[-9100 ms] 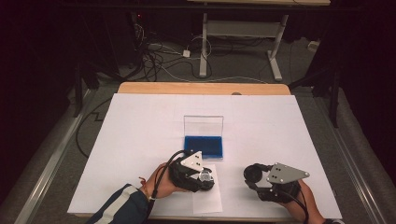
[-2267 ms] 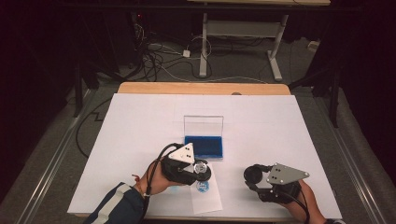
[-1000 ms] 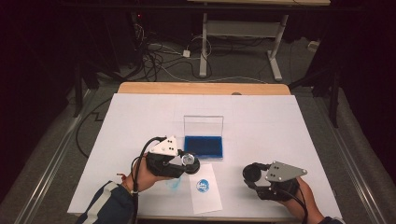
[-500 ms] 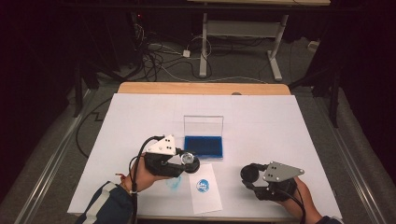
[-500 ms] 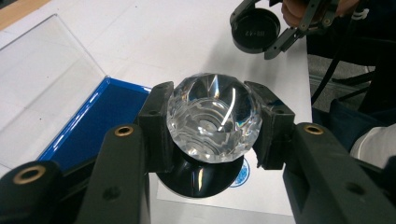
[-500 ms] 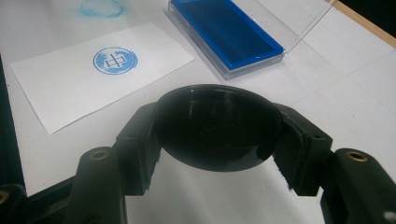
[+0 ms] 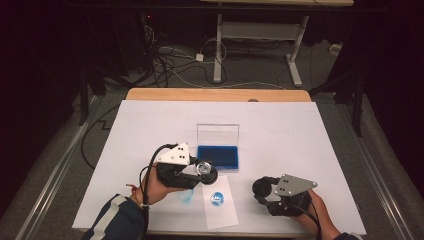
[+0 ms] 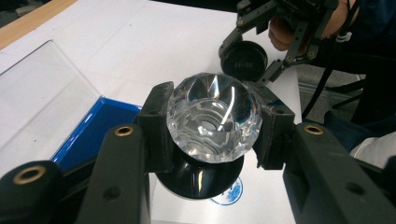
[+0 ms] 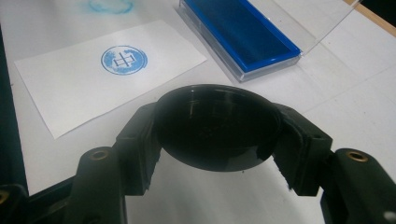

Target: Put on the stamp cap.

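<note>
My left gripper [image 7: 204, 171] [image 8: 215, 128] is shut on a round stamp [image 7: 203, 167] [image 8: 214, 116] with a clear faceted knob and a black base. It hovers just left of a white paper slip [image 7: 222, 212] [image 9: 70, 79], which bears a round blue print [image 7: 216, 198] [image 9: 123, 59]. My right gripper [image 7: 263, 190] [image 9: 217, 133] is shut on a black round cap [image 7: 262, 186] [image 9: 217, 123] near the table's front right. The left gripper view has that cap [image 8: 243, 58] farther off.
A blue ink pad [image 7: 218, 156] [image 9: 238, 32] [image 8: 100, 126] lies in a clear case, its lid [image 7: 217, 134] standing open, just behind the left gripper. A faint blue smudge [image 7: 186, 196] marks the white table cover [image 7: 300, 135] left of the slip.
Since the older frames the left gripper has carried the stamp off the paper slip to the left, uncovering the blue print. Over the last second both hands have barely moved.
</note>
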The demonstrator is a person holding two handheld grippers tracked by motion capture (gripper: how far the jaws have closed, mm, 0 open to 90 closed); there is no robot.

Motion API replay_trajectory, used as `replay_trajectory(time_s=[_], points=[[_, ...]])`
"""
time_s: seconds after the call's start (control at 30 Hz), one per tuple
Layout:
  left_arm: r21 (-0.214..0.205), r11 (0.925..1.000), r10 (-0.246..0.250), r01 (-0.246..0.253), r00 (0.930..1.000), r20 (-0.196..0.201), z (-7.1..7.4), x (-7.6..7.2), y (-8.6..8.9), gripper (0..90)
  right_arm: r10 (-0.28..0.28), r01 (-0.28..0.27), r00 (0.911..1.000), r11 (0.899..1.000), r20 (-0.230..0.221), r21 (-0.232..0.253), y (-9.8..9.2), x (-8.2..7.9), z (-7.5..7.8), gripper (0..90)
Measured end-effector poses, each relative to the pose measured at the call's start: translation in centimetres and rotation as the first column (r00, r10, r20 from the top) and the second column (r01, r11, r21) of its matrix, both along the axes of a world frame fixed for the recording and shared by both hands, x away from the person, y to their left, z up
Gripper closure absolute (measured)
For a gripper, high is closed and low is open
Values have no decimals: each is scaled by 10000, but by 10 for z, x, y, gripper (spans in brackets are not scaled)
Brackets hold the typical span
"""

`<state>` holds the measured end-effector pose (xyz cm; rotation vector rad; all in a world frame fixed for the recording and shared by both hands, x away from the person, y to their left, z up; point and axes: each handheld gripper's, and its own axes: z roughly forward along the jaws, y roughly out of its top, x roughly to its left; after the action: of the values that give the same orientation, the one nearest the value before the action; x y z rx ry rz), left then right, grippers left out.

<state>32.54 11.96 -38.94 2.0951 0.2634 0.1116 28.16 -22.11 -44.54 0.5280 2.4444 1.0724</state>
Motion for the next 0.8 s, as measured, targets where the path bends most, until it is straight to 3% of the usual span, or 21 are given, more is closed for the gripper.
replay_trajectory(time_s=[0.43, 0.8], points=[[-168, 9990, -417, 418, 9991, 92, 6, -4, -13, 539, 197, -197, 9998, 9997, 41, 116, 11, 6, 3, 381], [-249, 9979, -602, 603, 9982, 40, 5, -4, -27, 539, 658, -669, 9976, 9965, 225, 507, 44, 14, 11, 381]])
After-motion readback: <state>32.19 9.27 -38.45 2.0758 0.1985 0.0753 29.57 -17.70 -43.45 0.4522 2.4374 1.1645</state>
